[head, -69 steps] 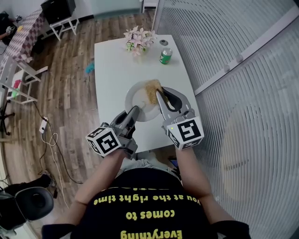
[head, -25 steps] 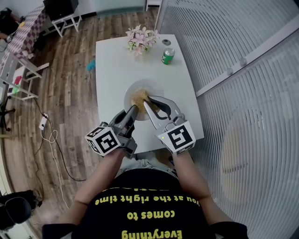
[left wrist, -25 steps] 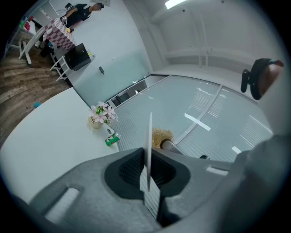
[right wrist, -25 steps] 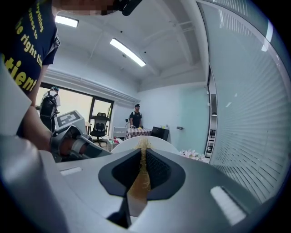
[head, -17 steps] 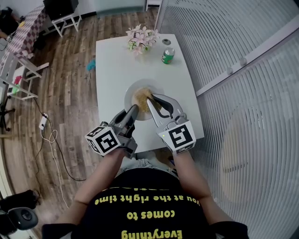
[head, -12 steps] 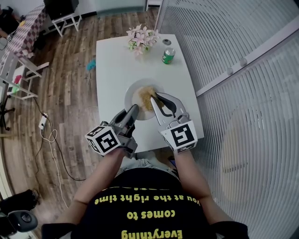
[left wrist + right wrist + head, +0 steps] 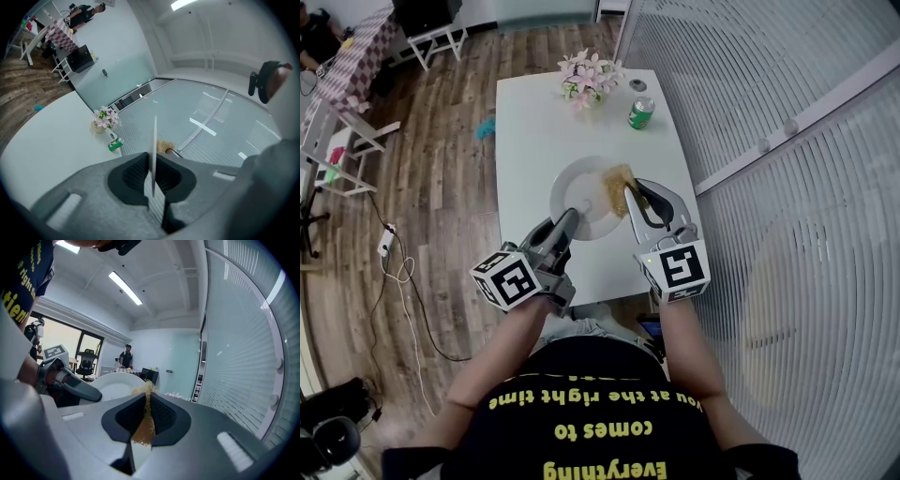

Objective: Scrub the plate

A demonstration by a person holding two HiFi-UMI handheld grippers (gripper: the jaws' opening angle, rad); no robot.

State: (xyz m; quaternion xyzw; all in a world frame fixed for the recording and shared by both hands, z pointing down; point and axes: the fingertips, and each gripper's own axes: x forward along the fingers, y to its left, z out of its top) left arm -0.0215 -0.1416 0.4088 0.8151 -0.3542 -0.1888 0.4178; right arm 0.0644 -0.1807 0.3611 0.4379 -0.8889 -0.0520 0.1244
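Head view: 1 plate mid counter, flat or slightly lifted, can't tell. Left hand-held gripper clamped on its near rim. Right hand-held gripper pinching 1 tan fibre scrubber at plate's right side. Plate prob stiff, slick, breakable, so hold by rim; scrubber soft, light. Also 1 can, 1 flower pot

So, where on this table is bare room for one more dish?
The widest bare patch of the table lies between the plate and the flowers and can beyond it. A narrow strip runs left of the plate. Around the plate's near side it is crowded: left gripper, right gripper, scrubber.
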